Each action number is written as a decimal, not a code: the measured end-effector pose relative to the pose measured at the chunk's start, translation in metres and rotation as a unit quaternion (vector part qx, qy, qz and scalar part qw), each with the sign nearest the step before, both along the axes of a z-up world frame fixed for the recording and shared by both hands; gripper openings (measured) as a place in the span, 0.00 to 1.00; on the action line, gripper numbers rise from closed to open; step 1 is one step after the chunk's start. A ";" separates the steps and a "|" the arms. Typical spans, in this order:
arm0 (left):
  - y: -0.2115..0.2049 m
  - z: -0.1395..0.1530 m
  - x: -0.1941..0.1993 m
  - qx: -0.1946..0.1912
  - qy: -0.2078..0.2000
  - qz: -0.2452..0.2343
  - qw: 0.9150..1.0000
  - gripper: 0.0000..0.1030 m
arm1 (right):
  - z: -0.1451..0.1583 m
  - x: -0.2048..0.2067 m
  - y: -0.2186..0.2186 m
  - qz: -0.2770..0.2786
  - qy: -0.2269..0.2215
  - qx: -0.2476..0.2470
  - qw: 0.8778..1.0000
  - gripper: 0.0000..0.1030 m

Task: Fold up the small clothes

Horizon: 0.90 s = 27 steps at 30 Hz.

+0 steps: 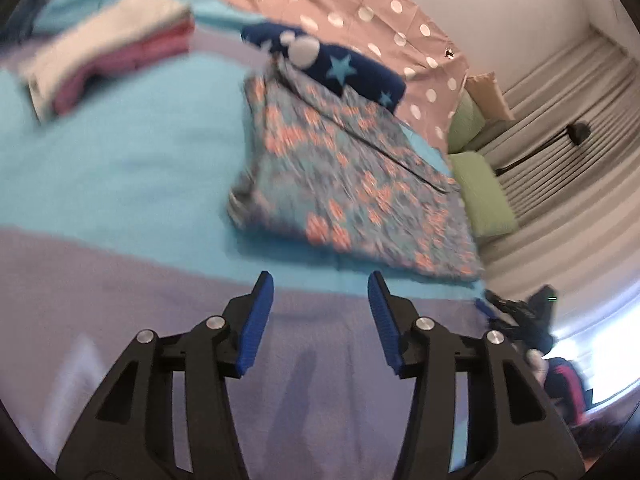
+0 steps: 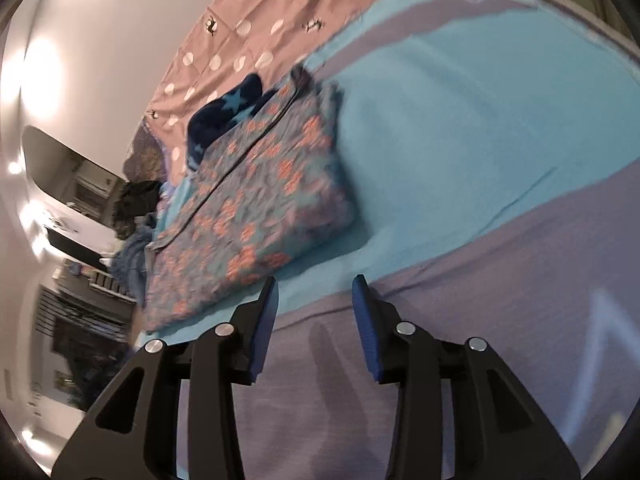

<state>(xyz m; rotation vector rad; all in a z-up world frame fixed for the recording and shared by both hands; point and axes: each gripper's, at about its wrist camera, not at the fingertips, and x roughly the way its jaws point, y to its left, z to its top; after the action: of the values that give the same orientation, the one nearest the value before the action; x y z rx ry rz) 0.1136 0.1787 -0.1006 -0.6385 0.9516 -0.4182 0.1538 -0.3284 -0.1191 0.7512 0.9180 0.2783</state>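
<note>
A folded floral garment (image 1: pixel 344 184), grey-blue with orange flowers, lies on the turquoise blanket (image 1: pixel 120 168). In the right wrist view the same floral garment (image 2: pixel 256 208) lies ahead and to the left. A navy item with light stars (image 1: pixel 352 68) sits behind it, partly covered. My left gripper (image 1: pixel 320 280) stands open above the lilac band of the cover, short of the garment, with nothing between its blue pads. My right gripper (image 2: pixel 316 282) is also open and empty, its left fingertip close to the garment's near corner. Both views are blurred.
A stack of folded clothes (image 1: pixel 108 56), white over pink, rests at the far left. A dotted pink sheet (image 1: pixel 360 4) lies behind. Green pillows (image 1: pixel 480 184) sit at the right. A dark heap of clothes (image 2: pixel 136 204) lies beyond the bed's left edge. The other gripper (image 1: pixel 516 312) shows at right.
</note>
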 end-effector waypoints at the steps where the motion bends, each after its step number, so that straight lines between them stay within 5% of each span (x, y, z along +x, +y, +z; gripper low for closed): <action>1: -0.001 -0.005 0.002 -0.012 0.004 0.004 1.000 0.51 | 0.000 0.003 0.001 -0.006 -0.003 0.006 1.000 0.51; 7: 0.004 -0.031 0.037 -0.076 0.002 0.080 0.994 0.51 | -0.011 0.041 0.007 -0.040 -0.023 0.004 0.999 0.57; 9: 0.006 -0.037 0.051 -0.084 0.005 0.099 0.992 0.29 | -0.010 0.049 0.008 -0.051 -0.018 -0.009 0.999 0.46; 10: 0.006 -0.042 0.058 -0.092 0.013 0.100 0.991 0.13 | -0.012 0.052 0.008 -0.052 -0.012 -0.008 0.999 0.19; 14: 0.007 -0.031 0.058 -0.107 -0.009 0.104 0.989 0.04 | -0.004 0.044 0.003 -0.059 -0.019 0.009 0.998 0.11; 21: 0.007 0.035 -0.006 -0.051 -0.064 0.044 0.996 0.03 | 0.045 -0.029 0.008 -0.011 -0.066 -0.012 0.998 0.10; 27: 0.001 0.033 -0.107 0.004 -0.015 -0.005 1.000 0.04 | 0.012 -0.134 -0.010 -0.012 0.003 -0.002 1.000 0.10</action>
<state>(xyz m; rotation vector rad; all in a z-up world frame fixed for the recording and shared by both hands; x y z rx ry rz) 0.0066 0.1799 -0.0680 -0.6197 0.9267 -0.4317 0.0194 -0.3389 -0.1070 0.7587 0.9141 0.2520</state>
